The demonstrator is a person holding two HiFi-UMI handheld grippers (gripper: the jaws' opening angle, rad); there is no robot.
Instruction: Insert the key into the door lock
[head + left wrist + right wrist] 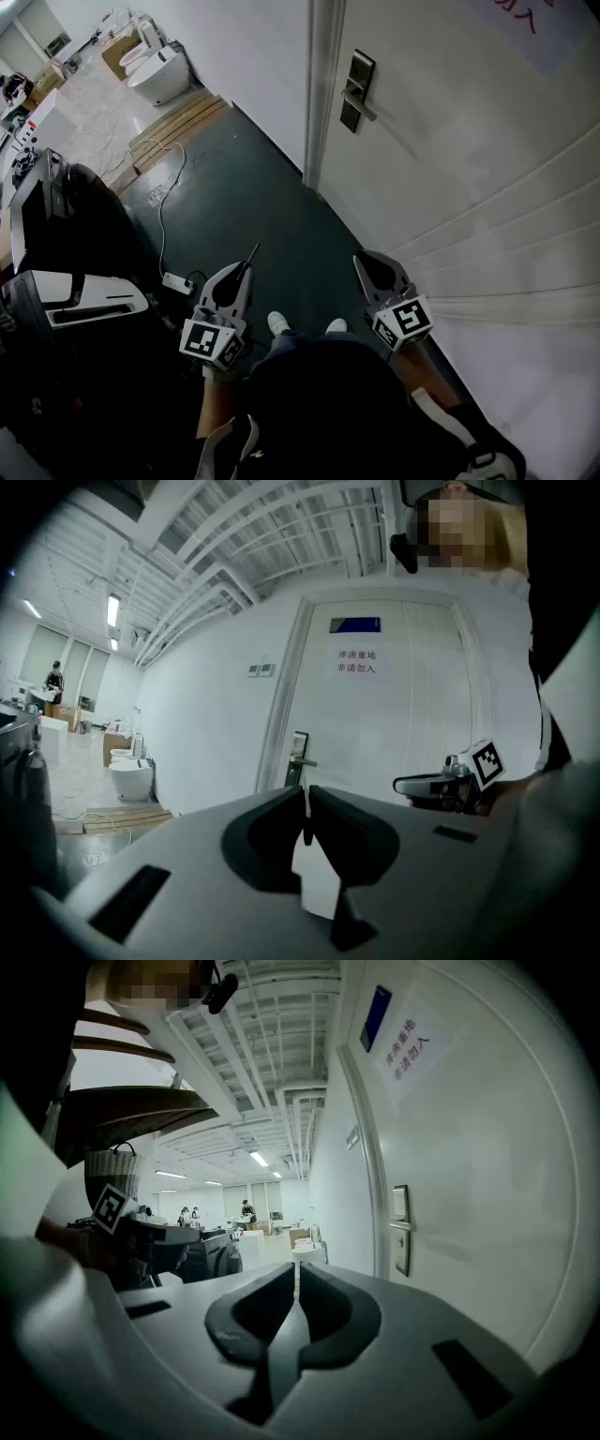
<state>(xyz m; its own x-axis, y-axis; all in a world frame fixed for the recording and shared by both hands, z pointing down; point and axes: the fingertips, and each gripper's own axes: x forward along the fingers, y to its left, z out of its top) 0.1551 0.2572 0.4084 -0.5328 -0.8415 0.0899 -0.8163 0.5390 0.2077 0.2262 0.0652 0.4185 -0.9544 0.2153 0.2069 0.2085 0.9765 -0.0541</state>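
The white door (469,141) stands shut ahead on the right, and its metal lock plate with a lever handle (356,91) is far above both grippers. My left gripper (246,266) is shut on a thin dark key (253,251) that sticks out past its tips toward the floor. In the left gripper view the key (306,829) shows as a sliver between the jaws (307,799), and the lock (298,759) is well ahead. My right gripper (359,261) is shut with nothing in it; its view (296,1274) has the lock (401,1227) off to the right.
White toilets (155,66) and wooden planks (178,120) sit down the corridor at the left. A cable with a power strip (174,279) crosses the dark floor. A black and white machine (66,291) stands close at my left. The person's shoes (278,322) are between the grippers.
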